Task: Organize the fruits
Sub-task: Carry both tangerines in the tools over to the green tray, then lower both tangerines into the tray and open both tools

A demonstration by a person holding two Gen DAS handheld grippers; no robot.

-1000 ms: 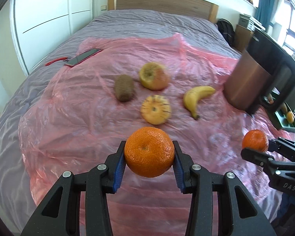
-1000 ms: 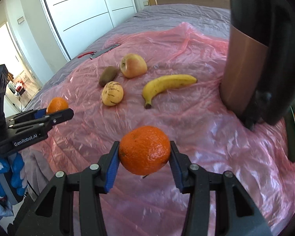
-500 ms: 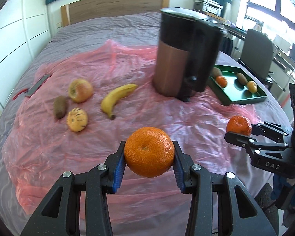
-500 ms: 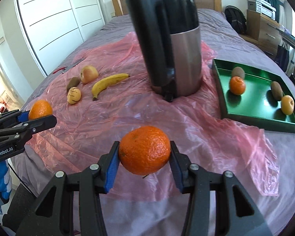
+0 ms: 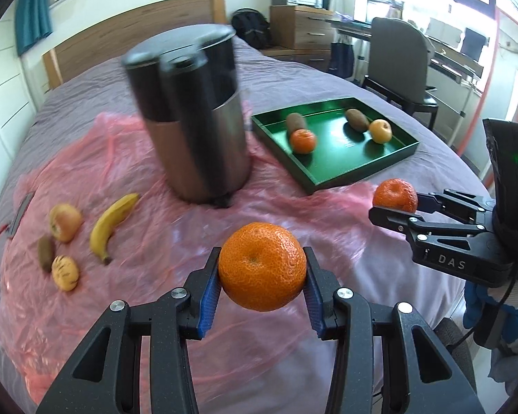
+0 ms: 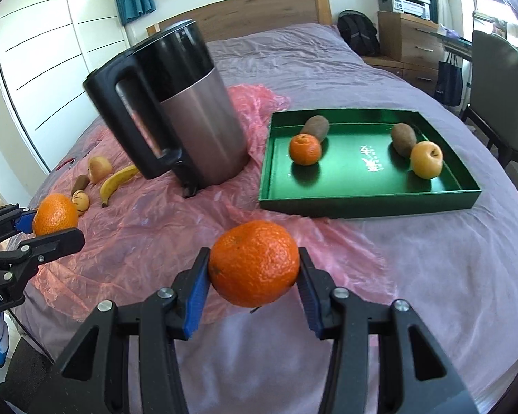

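**Both grippers loaded, carry to tray pending**

Fingers (image 5: 207, 295) of the left gripper (image 5: 261, 289) are closed on an orange (image 5: 262, 265), blue pads bearing on its two sides; the right gripper (image 6: 253, 286) is likewise clamped on a second orange (image 6: 253, 263). Both fruits are held above the bed (image 6: 431, 258), clear of the pink plastic sheet (image 6: 148, 220).

Largest item noted: the kettle (image 6: 193, 117), upright on the sheet between the loose fruit and the green tray (image 6: 362, 203). The tray holds an orange, two kiwis and a yellow apple; the near middle of its floor is bare.

Remaining on the sheet, left of the kettle: a banana (image 5: 112, 224), an apple (image 5: 65, 222), a striped yellow fruit (image 5: 65, 272) and a kiwi (image 5: 46, 253).

Assessment: the step in hand appears to be the carry to the tray. Recommended practice: pass over the near wall, lower each orange to the bare floor before releasing, and set them apart from the seated fruit, since round fruit will roll. Keep the left gripper wide of the kettle.
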